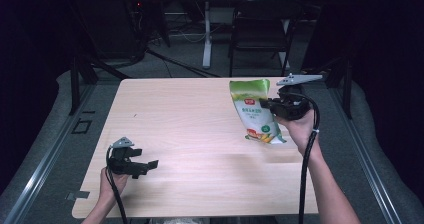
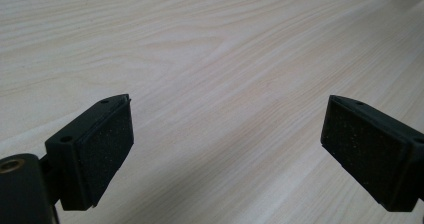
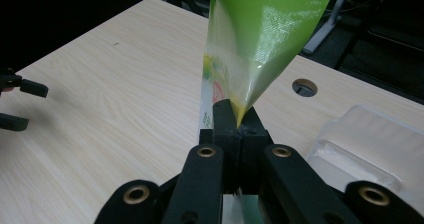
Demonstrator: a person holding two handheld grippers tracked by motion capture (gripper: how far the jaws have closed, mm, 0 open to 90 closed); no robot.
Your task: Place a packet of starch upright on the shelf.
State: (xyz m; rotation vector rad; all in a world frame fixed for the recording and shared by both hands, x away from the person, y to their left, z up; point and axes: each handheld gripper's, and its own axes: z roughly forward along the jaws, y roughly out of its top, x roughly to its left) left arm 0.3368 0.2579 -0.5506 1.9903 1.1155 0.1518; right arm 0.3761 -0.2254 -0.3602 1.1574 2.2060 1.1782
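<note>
Gripping green pouch by edge, right gripper held it off table, far right; left gripper waited spread, empty. Set-down remained.

Pale wooden table, cable hole near edge.

The pouch is green and white with a red label and yellow at its bottom; the surface is pale wood grain; the tongs are black.
</note>
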